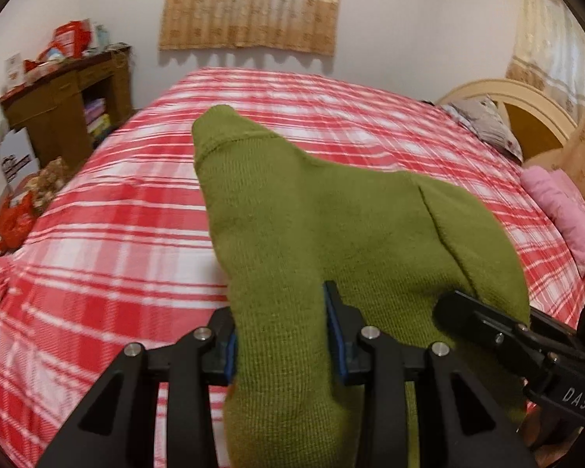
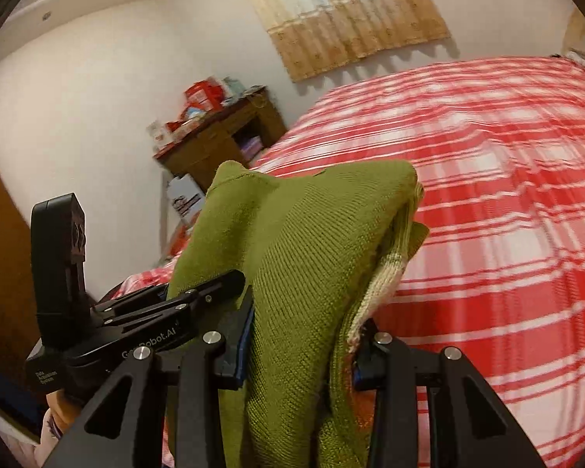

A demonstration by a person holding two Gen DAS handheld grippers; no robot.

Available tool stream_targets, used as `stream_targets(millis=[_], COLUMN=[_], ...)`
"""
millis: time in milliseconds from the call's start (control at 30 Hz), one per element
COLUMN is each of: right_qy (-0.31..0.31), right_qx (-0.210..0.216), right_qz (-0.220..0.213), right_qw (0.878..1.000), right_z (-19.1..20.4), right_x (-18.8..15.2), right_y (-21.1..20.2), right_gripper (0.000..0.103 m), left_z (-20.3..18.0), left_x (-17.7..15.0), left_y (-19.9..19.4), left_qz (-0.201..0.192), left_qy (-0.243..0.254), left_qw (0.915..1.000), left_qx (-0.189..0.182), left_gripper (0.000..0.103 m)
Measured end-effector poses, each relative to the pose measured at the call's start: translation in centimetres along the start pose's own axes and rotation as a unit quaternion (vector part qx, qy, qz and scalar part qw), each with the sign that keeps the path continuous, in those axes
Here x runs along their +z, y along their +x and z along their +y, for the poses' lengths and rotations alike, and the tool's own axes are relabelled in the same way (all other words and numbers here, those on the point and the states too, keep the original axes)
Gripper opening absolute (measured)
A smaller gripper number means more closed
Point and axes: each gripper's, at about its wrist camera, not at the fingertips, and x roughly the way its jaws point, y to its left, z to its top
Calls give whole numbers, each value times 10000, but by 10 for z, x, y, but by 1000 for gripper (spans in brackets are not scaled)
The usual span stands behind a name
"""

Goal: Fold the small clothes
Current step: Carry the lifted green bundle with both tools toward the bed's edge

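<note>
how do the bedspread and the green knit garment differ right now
The bedspread is red and white plaid; the green knit garment is plain olive, with a cream ribbed edge showing in the right wrist view. The bedspread lies spread flat over the bed; the garment is bunched and lifted above it. Nothing grips the bedspread; the left gripper and right gripper both clamp the garment. Both are fabric.

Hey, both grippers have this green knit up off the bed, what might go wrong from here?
1. The left gripper pinches a bunched strip of the green knit; it may slip out.
2. The right gripper sits very close beside it, so the jaws may bump.
3. Loose cloth hangs unevenly over the bed; the fold may land crooked.
</note>
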Motion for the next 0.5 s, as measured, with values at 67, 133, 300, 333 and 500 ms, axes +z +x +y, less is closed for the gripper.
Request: stream_targets(millis=[67,133,300,333,500], right_qy=[-95,-185,-323,-328,-516], right_qx=[119,263,638,736,1085], right_qz=[53,133,323,358,497], right_qw=[9999,9994,9969,9961,9915], right_z=[16,33,69,77,118], right_x=[0,0,2,2,4], right_y=[10,23,55,62,95], right_gripper=[39,39,39,39,39], left_z=[16,32,72,82,119], left_x=[-2,-5,-10,-11,-14], left_y=[-7,-13,-26,-30,-43], left_qz=[-35,-57,-137,-161,-255], left_qy=[-113,-220,-511,-567,-863], left_qw=[9998,9993,9965,9955,9905], left_qx=[152,283,647,739,1043], left_gripper=[37,37,37,37,37])
